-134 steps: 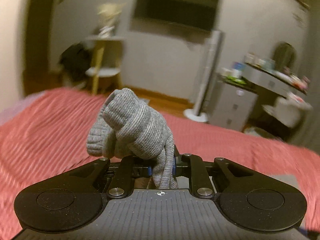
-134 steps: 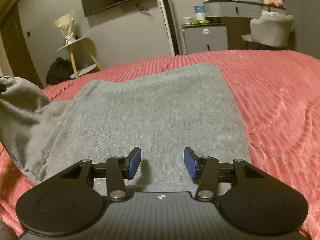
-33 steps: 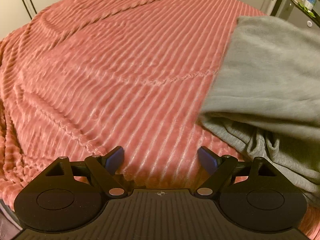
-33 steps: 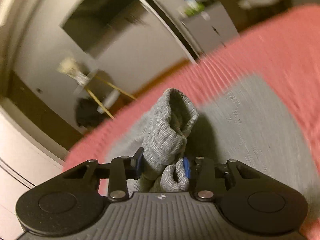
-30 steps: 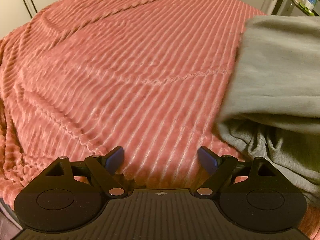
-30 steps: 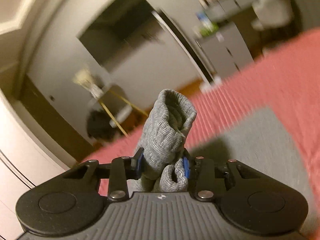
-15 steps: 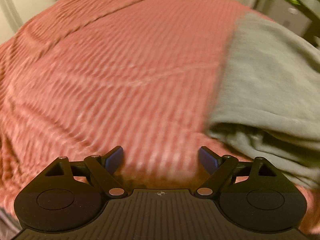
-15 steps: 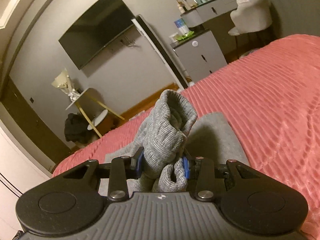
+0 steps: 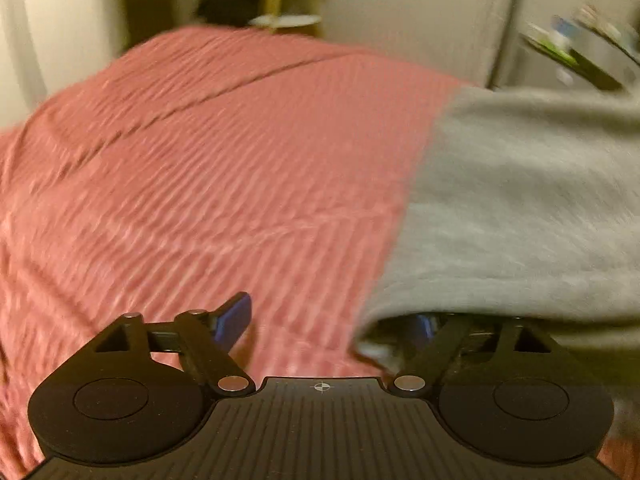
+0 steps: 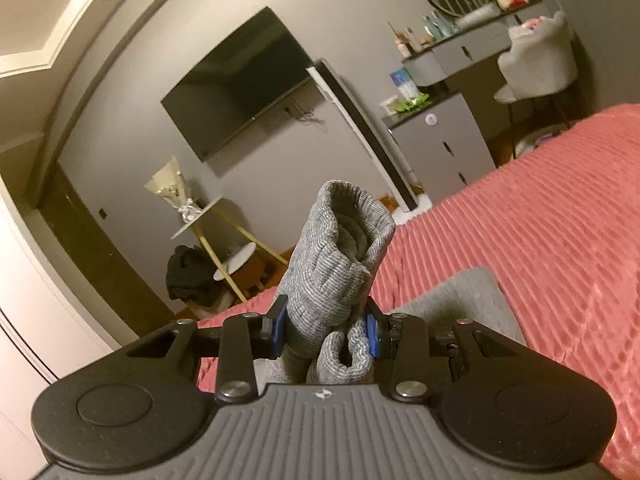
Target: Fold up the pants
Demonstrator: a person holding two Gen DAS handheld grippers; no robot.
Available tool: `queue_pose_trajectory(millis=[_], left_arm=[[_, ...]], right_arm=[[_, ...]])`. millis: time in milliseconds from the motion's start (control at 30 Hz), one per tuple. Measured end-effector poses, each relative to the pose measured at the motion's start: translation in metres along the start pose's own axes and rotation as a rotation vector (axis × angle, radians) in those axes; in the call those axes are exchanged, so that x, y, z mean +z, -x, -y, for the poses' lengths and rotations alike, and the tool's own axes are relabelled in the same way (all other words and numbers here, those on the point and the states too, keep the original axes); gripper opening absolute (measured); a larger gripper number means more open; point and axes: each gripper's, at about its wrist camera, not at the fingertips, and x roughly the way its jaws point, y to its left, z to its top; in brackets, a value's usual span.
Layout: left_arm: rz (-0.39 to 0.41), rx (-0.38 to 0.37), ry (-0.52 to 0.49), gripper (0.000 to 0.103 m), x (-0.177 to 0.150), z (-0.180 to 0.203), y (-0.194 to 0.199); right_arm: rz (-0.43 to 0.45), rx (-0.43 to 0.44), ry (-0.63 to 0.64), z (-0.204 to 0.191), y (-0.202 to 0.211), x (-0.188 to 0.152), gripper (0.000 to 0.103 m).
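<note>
On a bed spread with a ribbed pink cover (image 9: 208,184), the left hand-held gripper (image 9: 332,320) stands wide at the bottom of its view, its jaws closing. Its left blue pad lies bare over the cover, while the right pad is tucked under the edge of the grey pants (image 9: 520,208), which fill the right half of that blurred frame; whether cloth lies between the pads cannot be told.

In the right wrist view, the right hand-held gripper (image 10: 326,330) is clamped on a bunched ribbed cuff of the pants (image 10: 340,272), which rises upright from between the blue pads at the centre of the frame. More grey cloth lies flat on the cover just right of the jaws.

Beyond the bed, a dark television (image 10: 240,84) hangs on the wall at upper centre, a small side table (image 10: 200,212) stands at left of centre, and a grey cabinet (image 10: 444,140) and a pale chair (image 10: 536,64) sit at upper right.
</note>
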Motion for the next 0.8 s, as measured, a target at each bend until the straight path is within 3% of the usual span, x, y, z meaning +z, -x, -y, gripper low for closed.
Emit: queue_pose_trajectory(millis=[100, 200, 233, 300, 333, 400, 500, 600, 667, 733, 767, 800], left_arm=[[-0.039, -0.071, 0.087, 0.070, 0.001, -0.016, -0.006], [-0.109, -0.066, 0.092, 0.075, 0.000, -0.018, -0.009], [-0.153, -0.079, 0.110, 0.075, -0.002, -0.021, -0.010], [-0.182, -0.133, 0.160, 0.075, 0.001, -0.031, -0.006], [-0.178, -0.157, 0.183, 0.076, 0.001, -0.038, 0.000], [-0.146, -0.173, 0.194, 0.080, 0.003, -0.044, 0.012], [-0.060, -0.181, 0.128, 0.090, 0.006, -0.041, 0.026], [-0.030, -0.152, 0.017, 0.091, 0.007, -0.025, 0.022], [-0.035, -0.147, -0.004, 0.091, 0.007, -0.015, 0.016], [-0.010, -0.136, -0.032, 0.094, 0.005, -0.006, 0.011], [-0.002, -0.119, -0.057, 0.094, 0.002, -0.002, 0.008], [-0.019, -0.102, -0.077, 0.094, 0.002, 0.004, 0.004]], right_arm=[[-0.027, 0.005, -0.022, 0.015, 0.002, -0.006, 0.036], [-0.071, -0.056, -0.029, 0.039, -0.005, -0.029, 0.039], [-0.098, -0.117, -0.026, 0.050, -0.009, -0.037, 0.049], [-0.159, -0.333, -0.029, 0.072, -0.013, -0.053, 0.054], [-0.154, -0.373, -0.041, 0.080, -0.009, -0.059, 0.057], [-0.141, -0.336, -0.125, 0.098, 0.003, -0.063, 0.071], [-0.137, -0.292, -0.207, 0.109, 0.009, -0.062, 0.070], [-0.081, -0.289, -0.096, 0.087, 0.011, -0.056, 0.069], [-0.048, -0.281, -0.011, 0.066, 0.010, -0.055, 0.065], [-0.032, -0.258, 0.060, 0.049, 0.008, -0.059, 0.050], [-0.049, -0.253, 0.075, 0.046, 0.005, -0.061, 0.049], [-0.093, -0.237, 0.076, 0.046, 0.000, -0.067, 0.041]])
